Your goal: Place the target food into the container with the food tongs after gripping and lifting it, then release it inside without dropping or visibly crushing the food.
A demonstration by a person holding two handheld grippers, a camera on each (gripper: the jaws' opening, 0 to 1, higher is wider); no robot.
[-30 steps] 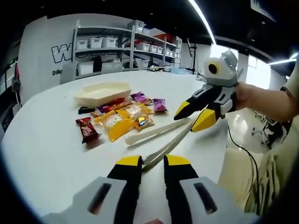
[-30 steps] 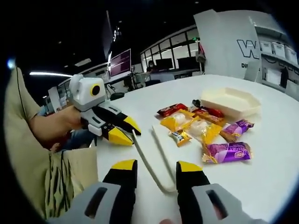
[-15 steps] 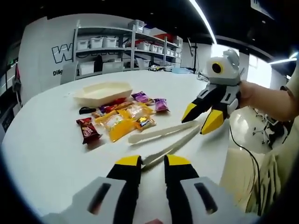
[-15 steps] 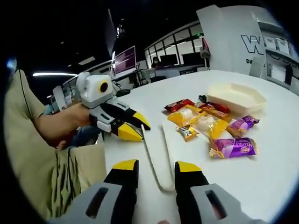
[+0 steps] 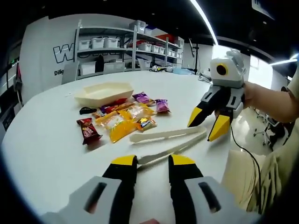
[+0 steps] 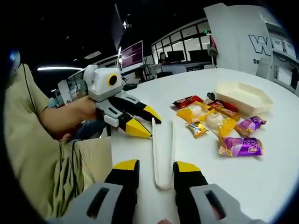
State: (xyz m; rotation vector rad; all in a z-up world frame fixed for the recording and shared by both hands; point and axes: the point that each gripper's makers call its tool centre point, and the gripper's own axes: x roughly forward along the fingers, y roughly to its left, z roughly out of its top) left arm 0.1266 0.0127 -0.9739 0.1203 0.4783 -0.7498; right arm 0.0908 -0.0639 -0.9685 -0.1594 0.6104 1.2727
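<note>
Cream food tongs [image 5: 164, 139] lie on the white table [image 5: 42, 154], seen as well in the right gripper view as tongs [image 6: 162, 149]. Their joined end sits between the open jaws of my right gripper [image 6: 156, 166], which enters the left gripper view as the right gripper [image 5: 207, 122]. My left gripper [image 5: 153, 161] is open, with the tip of one tong arm just ahead of its jaws; it appears too as the left gripper [image 6: 148, 125]. Several wrapped snacks [image 5: 120, 117] lie beside a cream boat-shaped container [image 5: 103, 92], also seen as the container [image 6: 247, 95].
A red packet [image 5: 88, 129] lies nearest the left side of the pile, and purple packets [image 6: 240, 147] lie nearest my right gripper. Shelves with bins [image 5: 121, 46] stand behind the table. A person's sleeve [image 6: 28, 140] and the table edge are close on that side.
In the left gripper view my right gripper has swung right and tipped downward at the tongs' joined end. My left jaws stand slightly wider. The snacks and container have not moved.
</note>
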